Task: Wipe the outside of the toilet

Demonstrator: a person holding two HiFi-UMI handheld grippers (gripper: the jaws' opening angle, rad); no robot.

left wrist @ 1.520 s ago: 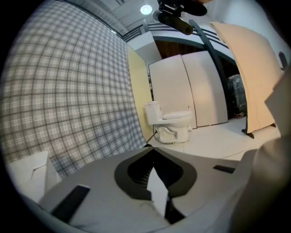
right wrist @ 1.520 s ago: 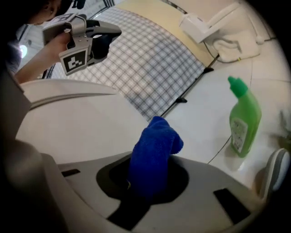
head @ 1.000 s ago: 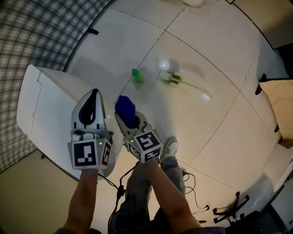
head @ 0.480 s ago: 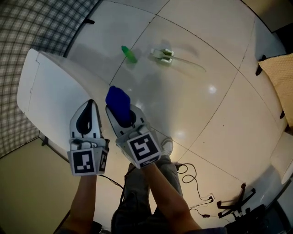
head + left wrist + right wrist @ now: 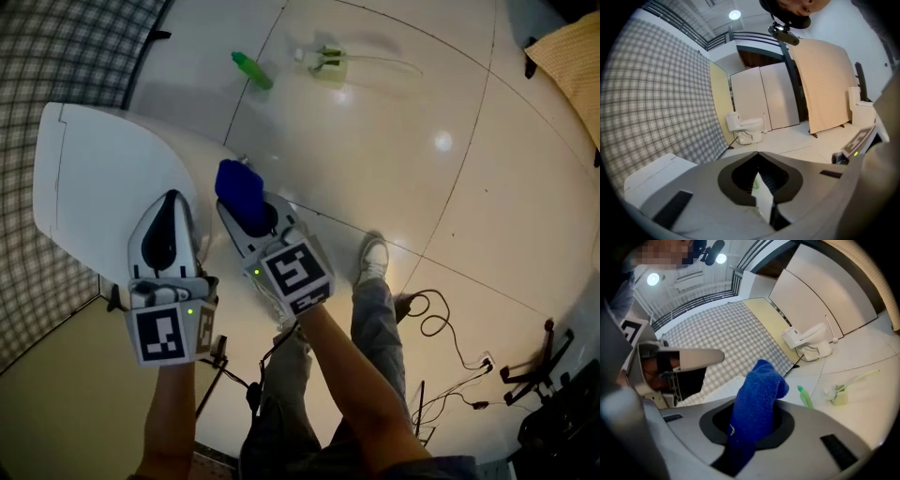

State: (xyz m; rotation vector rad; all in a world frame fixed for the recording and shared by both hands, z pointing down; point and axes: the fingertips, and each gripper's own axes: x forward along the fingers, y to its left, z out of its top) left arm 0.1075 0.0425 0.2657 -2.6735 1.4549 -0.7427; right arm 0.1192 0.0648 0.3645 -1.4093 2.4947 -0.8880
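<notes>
A blue terry cloth (image 5: 241, 186) is clamped in the right gripper (image 5: 251, 217). The left gripper (image 5: 170, 208) is held closed and empty above the white ceramic toilet (image 5: 89, 178).

Blue cloth (image 5: 757, 394): lower end hidden

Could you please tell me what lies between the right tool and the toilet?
A blue cloth, shut in the right tool, sticks out toward the edge of the toilet. The head view shows this; contact cannot be told.

Grey left gripper (image 5: 172, 199) and right gripper (image 5: 247, 206) (black-and-white marker cubes (image 5: 167, 333)), grey trousers (image 5: 377, 323)
</notes>
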